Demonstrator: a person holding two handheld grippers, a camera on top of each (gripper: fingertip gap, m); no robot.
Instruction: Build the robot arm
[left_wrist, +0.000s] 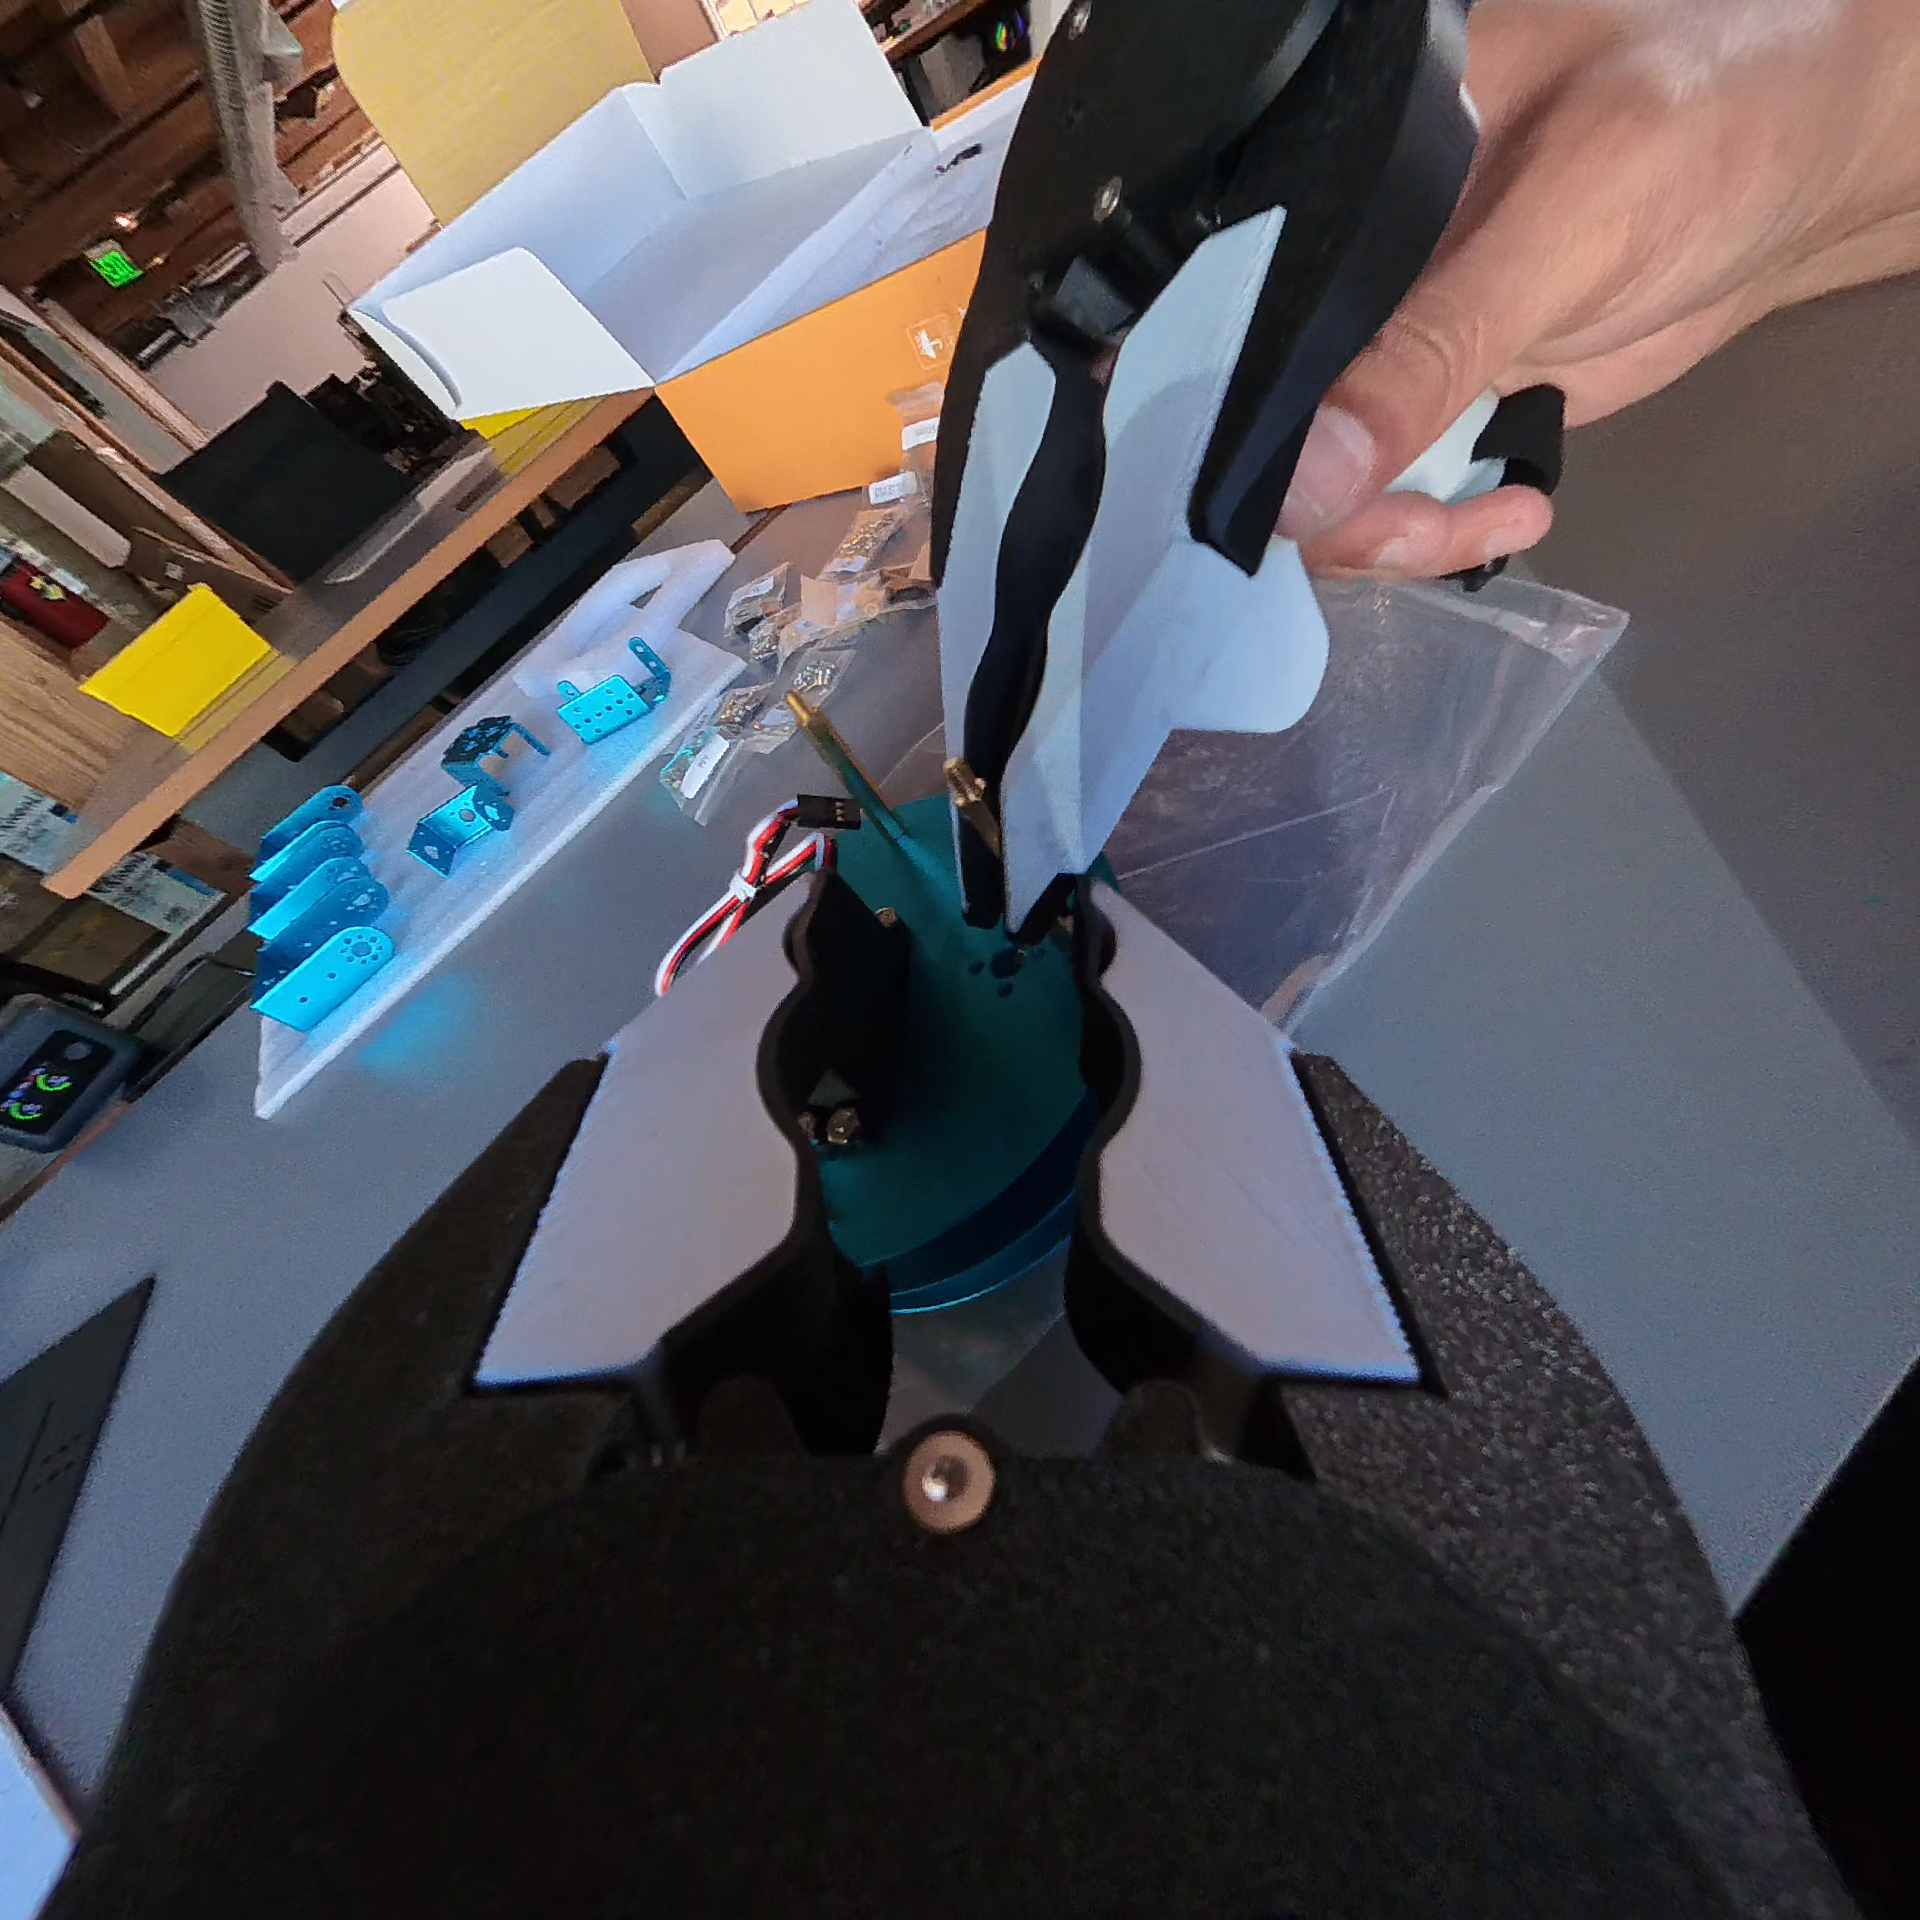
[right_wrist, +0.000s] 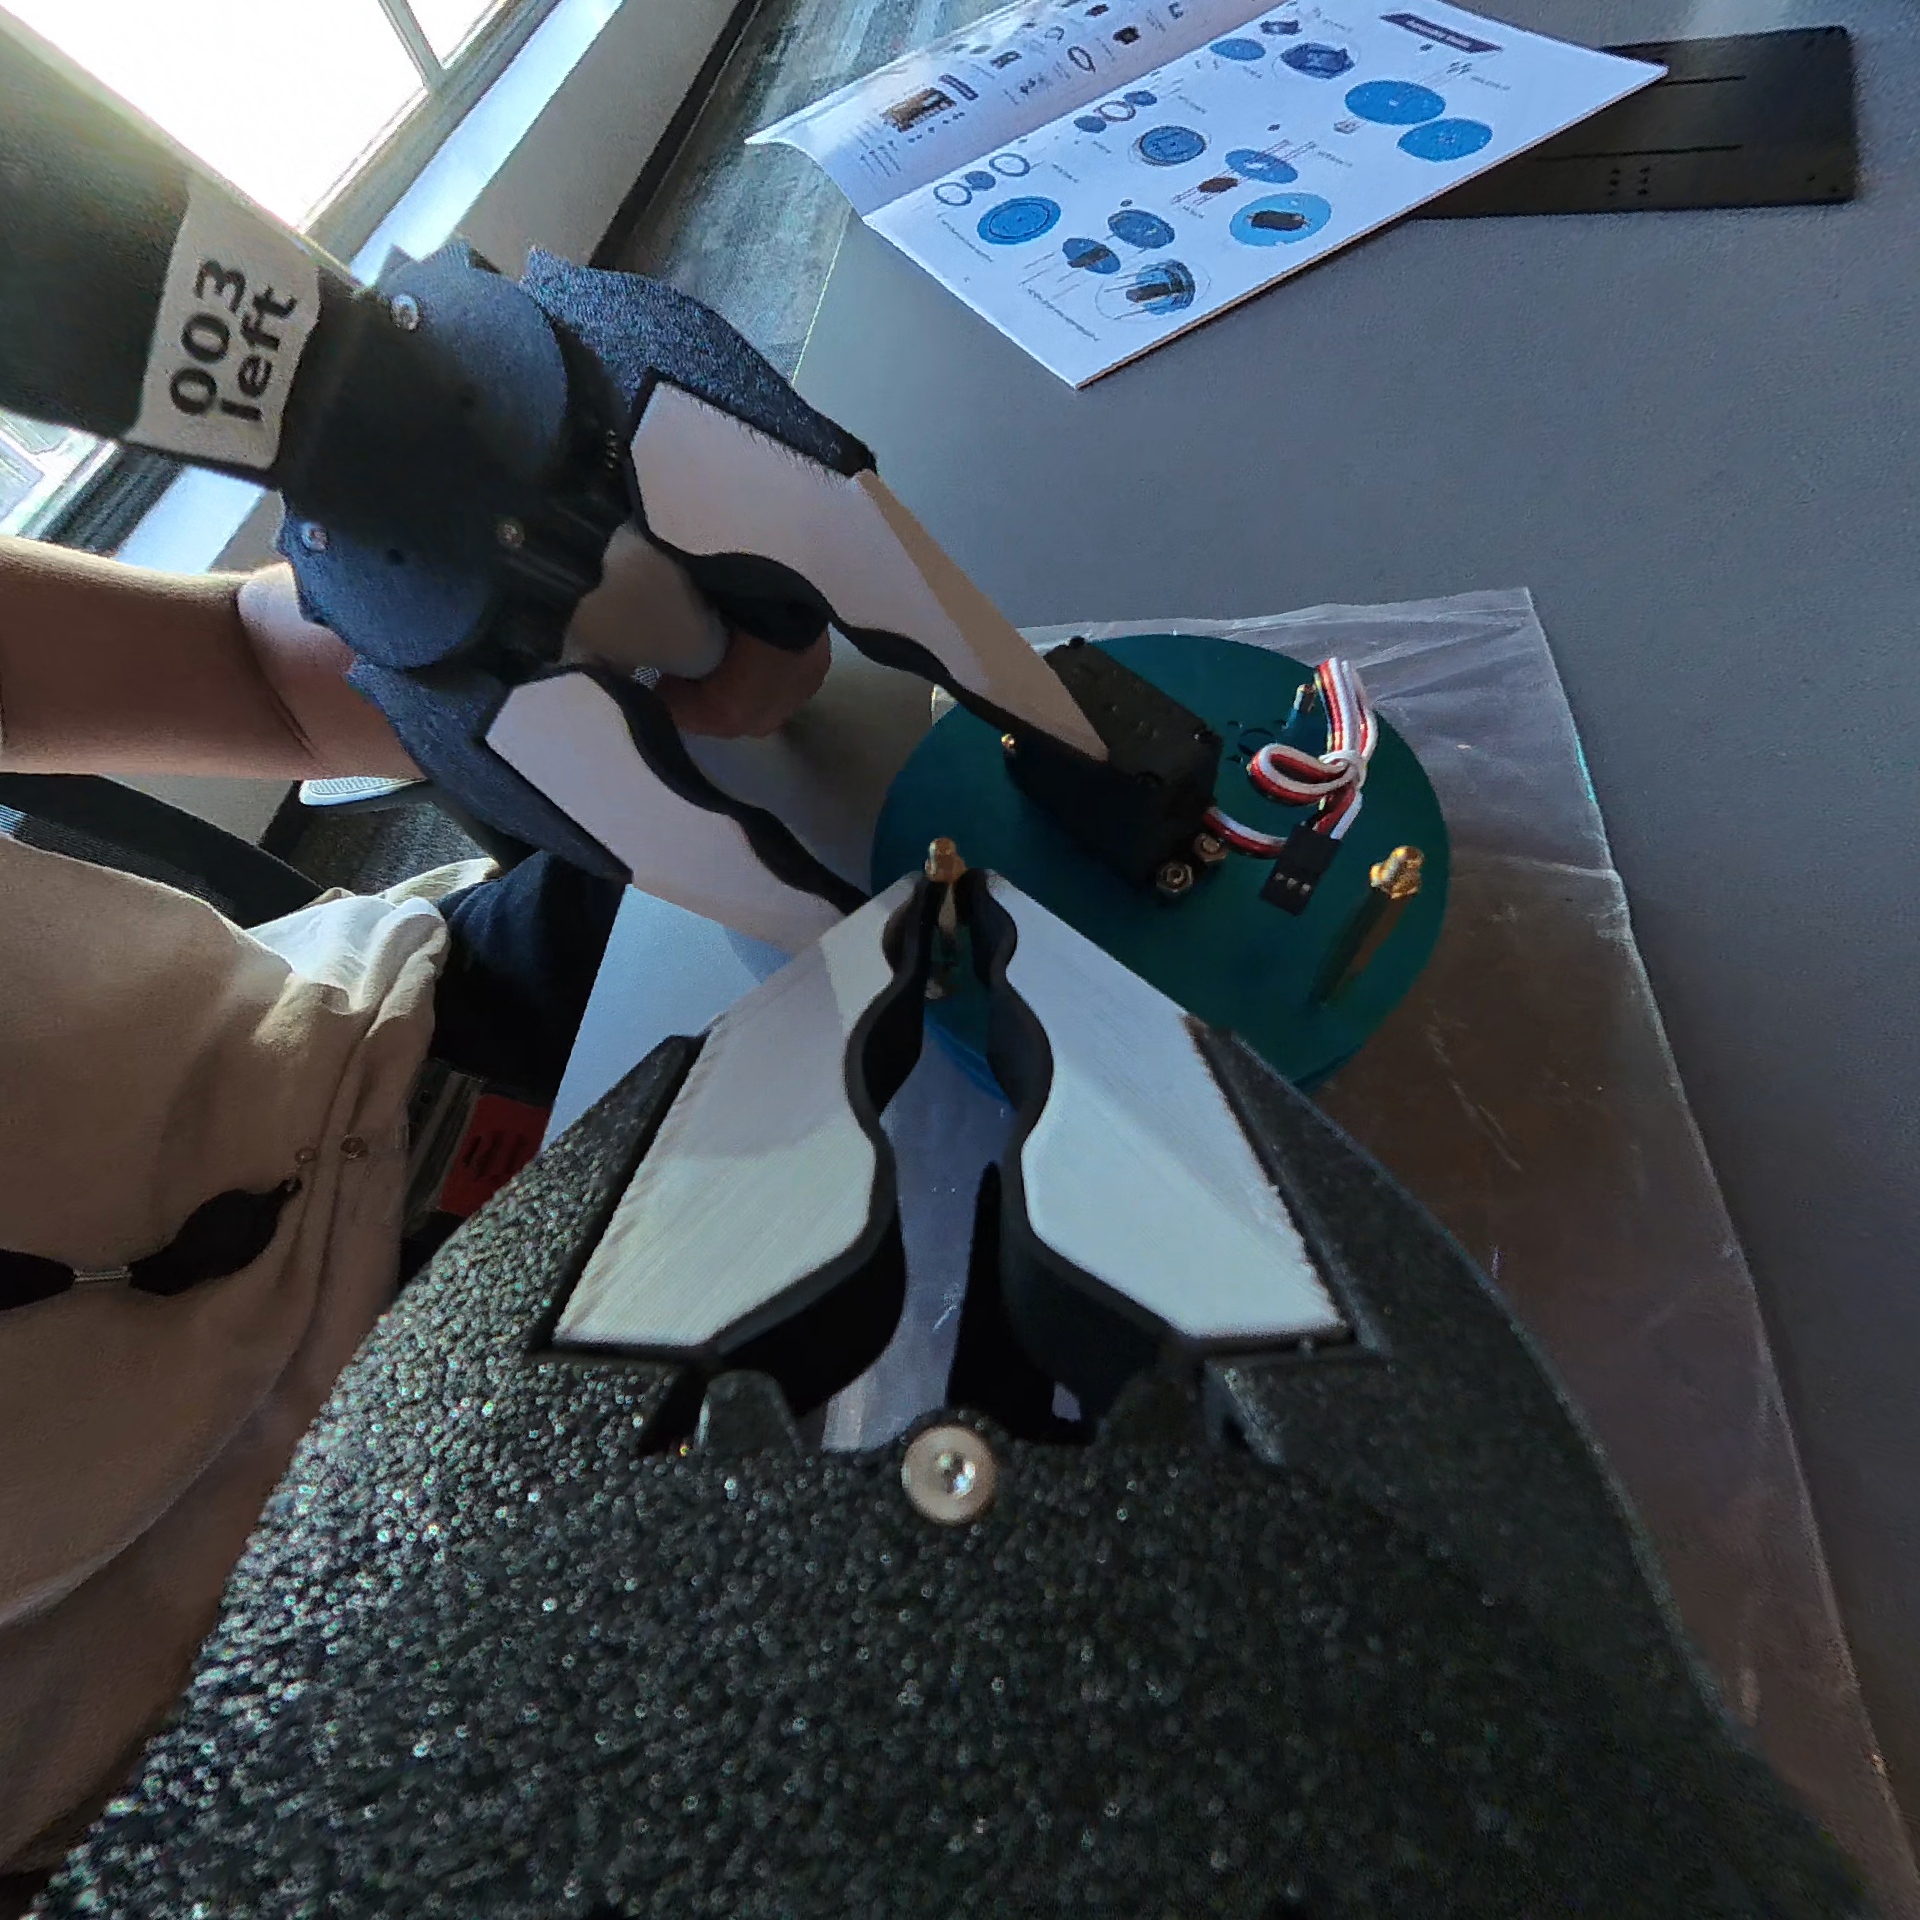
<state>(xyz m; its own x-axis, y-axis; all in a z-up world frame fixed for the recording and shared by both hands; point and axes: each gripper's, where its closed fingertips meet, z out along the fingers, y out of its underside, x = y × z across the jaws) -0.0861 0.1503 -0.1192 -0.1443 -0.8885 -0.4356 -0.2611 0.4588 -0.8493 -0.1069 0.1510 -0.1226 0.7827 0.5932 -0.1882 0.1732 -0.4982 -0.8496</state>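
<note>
Two tongs worked one teal disc on a plastic bag: your left gripper clamped disc and black motor steady, right gripper pinched a brass post upright.

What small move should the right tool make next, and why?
Probably a slight twist of the right tool about the brass standoff. It is closed on that standoff, which stands upright at the rim of the teal disc, while the left tool spans the black servo and disc, seemingly steadying them. A second standoff stands on the disc too.
</note>
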